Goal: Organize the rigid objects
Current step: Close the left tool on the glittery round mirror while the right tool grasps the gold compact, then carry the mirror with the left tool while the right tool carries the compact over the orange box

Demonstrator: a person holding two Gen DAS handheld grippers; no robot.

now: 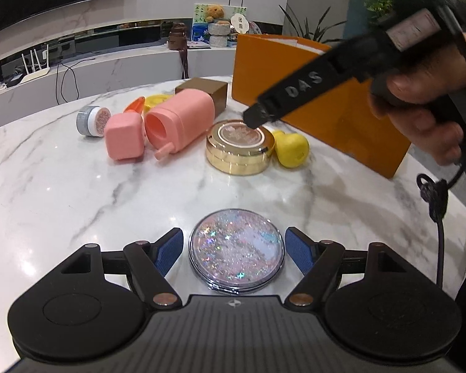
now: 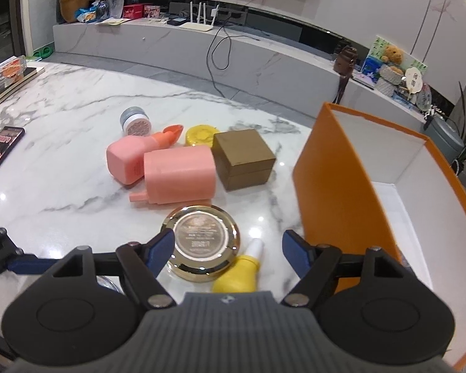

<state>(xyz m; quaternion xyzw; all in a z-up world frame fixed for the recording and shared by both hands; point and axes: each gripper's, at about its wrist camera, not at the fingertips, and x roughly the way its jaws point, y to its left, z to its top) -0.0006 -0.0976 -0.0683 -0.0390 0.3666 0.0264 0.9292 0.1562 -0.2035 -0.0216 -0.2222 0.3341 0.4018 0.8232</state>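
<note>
Between the blue pads of the left gripper (image 1: 234, 251) a glittery round compact (image 1: 236, 252) is framed, flat on the marble table (image 1: 62, 186). A sliver of table shows on each side of it, so the jaws stand open around it and nothing is yet held.

The right gripper (image 2: 228, 248) is likewise spread wide and empty. A gold round tin (image 2: 201, 246) lies just ahead of its left pad, apparently not quite touched, and a yellow dropper bottle (image 2: 242, 275) lies on its side between the pads, nearer the right one and against the tin.

Further ahead of both claws the rest of the clutter is seen: a pink bottle (image 2: 178, 175) tipped over, a pink cap (image 2: 124, 163) beside it, an orange piece (image 2: 172, 132), a yellow lid (image 2: 200, 135), a brown box (image 2: 244, 161) and a small silver jar (image 2: 135, 121).

To the right of the right claw an orange box (image 2: 335, 192) stands open; the part of its white interior that can be seen is bare.

The task is judged to be near its start: nothing is seen packed, every item remains on the table, and two first pickups are being lined up.
</note>
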